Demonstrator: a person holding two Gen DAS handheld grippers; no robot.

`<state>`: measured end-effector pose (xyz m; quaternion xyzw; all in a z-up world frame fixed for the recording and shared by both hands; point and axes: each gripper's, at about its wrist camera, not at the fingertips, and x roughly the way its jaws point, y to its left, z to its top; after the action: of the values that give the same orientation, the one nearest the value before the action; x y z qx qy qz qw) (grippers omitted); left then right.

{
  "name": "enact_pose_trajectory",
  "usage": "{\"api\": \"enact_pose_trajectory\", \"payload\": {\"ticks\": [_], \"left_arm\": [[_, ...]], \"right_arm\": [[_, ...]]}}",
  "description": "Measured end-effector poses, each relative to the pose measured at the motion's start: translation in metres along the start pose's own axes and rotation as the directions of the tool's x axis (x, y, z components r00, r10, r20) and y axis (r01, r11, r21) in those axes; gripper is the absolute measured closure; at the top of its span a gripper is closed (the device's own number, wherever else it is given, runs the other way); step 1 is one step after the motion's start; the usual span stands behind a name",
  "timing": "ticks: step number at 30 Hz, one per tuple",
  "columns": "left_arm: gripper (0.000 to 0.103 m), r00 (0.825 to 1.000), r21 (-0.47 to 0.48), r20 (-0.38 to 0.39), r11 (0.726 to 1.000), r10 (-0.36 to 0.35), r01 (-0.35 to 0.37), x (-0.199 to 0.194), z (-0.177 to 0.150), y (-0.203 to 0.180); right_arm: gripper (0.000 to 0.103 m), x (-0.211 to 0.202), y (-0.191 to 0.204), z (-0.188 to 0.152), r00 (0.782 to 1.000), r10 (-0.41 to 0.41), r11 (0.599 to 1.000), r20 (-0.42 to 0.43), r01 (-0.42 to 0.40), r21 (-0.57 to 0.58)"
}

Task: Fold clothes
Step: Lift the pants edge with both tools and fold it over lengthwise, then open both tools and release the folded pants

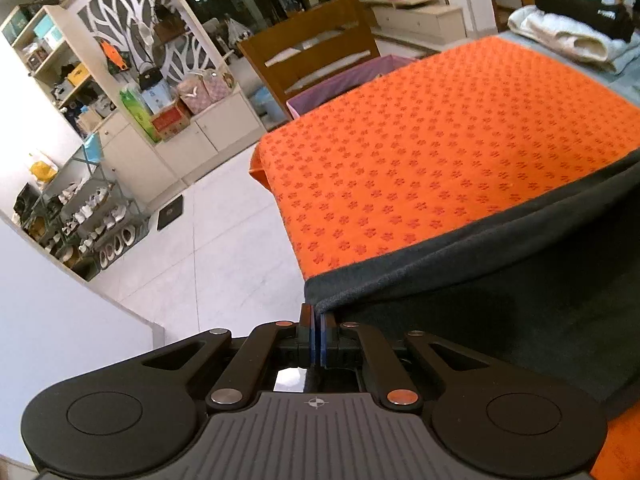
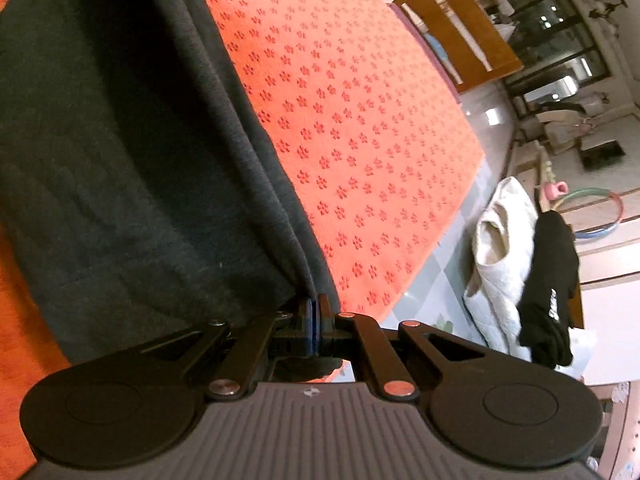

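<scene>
The dark grey garment [image 1: 500,280] is a soft knit cloth with a fine, slightly fuzzy surface. It lies spread over the orange cover [image 1: 440,152] of the table, with loose folds along its edge. In the left wrist view it spreads from the jaws to the right. In the right wrist view it spreads from the jaws to the left and upward.

The left gripper [image 1: 316,316] has its jaws pressed together on a corner of the garment, and the cloth rises straight out from between the pads. The right gripper [image 2: 316,308] is also clamped on the edge of the same garment, where the hem gathers into pleats just above the jaws.

Far ahead of the left jaws, beyond the table, stands a purple bin [image 1: 344,80]; what is inside it I cannot tell. A wooden chair [image 1: 312,52] stands just behind the bin.

The orange cover is a thick towel-like fabric with a regular pattern of small red flowers. To the right of the right jaws, at the far end of the table, lies a white quilted garment [image 2: 496,248], folded and puffy, and a black garment [image 2: 552,288] rests on it.
</scene>
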<state>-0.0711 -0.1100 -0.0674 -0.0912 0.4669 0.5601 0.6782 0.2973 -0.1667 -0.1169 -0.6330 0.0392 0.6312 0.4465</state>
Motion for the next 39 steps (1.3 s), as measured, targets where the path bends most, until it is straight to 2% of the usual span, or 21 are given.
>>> {"api": "enact_pose_trajectory", "payload": {"ticks": [6,9,14,18,20,22,25,27,30,33,36,39], "left_arm": [[0.096,0.998,0.009,-0.065,1.000,-0.026,0.027,0.037,0.014,0.003],[0.091,0.995,-0.004,-0.093,0.999,-0.040,0.040,0.053,0.019,0.004],[0.082,0.983,-0.074,-0.158,0.994,-0.088,0.077,0.080,0.022,0.013],[0.077,0.979,-0.136,-0.170,0.987,-0.112,0.089,0.090,0.024,0.024],[0.079,0.981,-0.153,-0.160,0.985,-0.111,0.086,0.092,0.025,0.027],[0.086,0.984,-0.163,-0.145,0.984,-0.103,0.079,0.090,0.026,0.028],[0.085,0.985,-0.199,-0.149,0.978,-0.091,0.060,0.091,0.028,0.031],[0.085,0.984,-0.219,-0.173,0.976,-0.053,0.014,0.100,0.029,0.038],[0.085,0.976,-0.297,-0.210,0.955,-0.051,-0.014,0.114,0.024,0.058],[0.085,0.976,-0.335,-0.216,0.942,-0.039,-0.036,0.117,0.020,0.072],[0.085,0.981,-0.357,-0.187,0.934,-0.054,-0.017,0.107,0.015,0.080],[0.085,0.987,-0.348,-0.142,0.937,-0.075,0.021,0.087,0.010,0.081]], "right_arm": [[0.101,0.022,-0.013,0.007,0.999,0.045,0.999,-0.017,-0.046,-0.010],[0.101,0.030,-0.017,0.010,0.998,0.066,0.998,-0.023,-0.066,-0.005],[0.099,0.037,-0.020,0.012,0.996,0.086,0.996,-0.020,-0.085,0.005],[0.099,0.039,-0.025,0.011,0.995,0.097,0.995,-0.011,-0.097,0.026],[0.099,0.040,-0.026,0.010,0.995,0.102,0.994,-0.006,-0.102,0.038],[0.099,0.040,-0.028,0.009,0.995,0.105,0.993,-0.001,-0.104,0.051],[0.099,0.041,-0.028,0.008,0.995,0.104,0.993,0.005,-0.104,0.058],[0.098,0.041,-0.028,0.008,0.995,0.101,0.993,0.008,-0.101,0.059],[0.098,0.042,-0.029,0.008,0.995,0.100,0.992,0.009,-0.101,0.070],[0.098,0.042,-0.028,0.008,0.996,0.093,0.992,0.008,-0.094,0.080],[0.091,0.037,-0.027,0.009,0.997,0.067,0.993,0.023,-0.069,0.099],[0.083,0.024,-0.030,0.010,0.998,0.031,0.988,0.053,-0.039,0.151]]}}
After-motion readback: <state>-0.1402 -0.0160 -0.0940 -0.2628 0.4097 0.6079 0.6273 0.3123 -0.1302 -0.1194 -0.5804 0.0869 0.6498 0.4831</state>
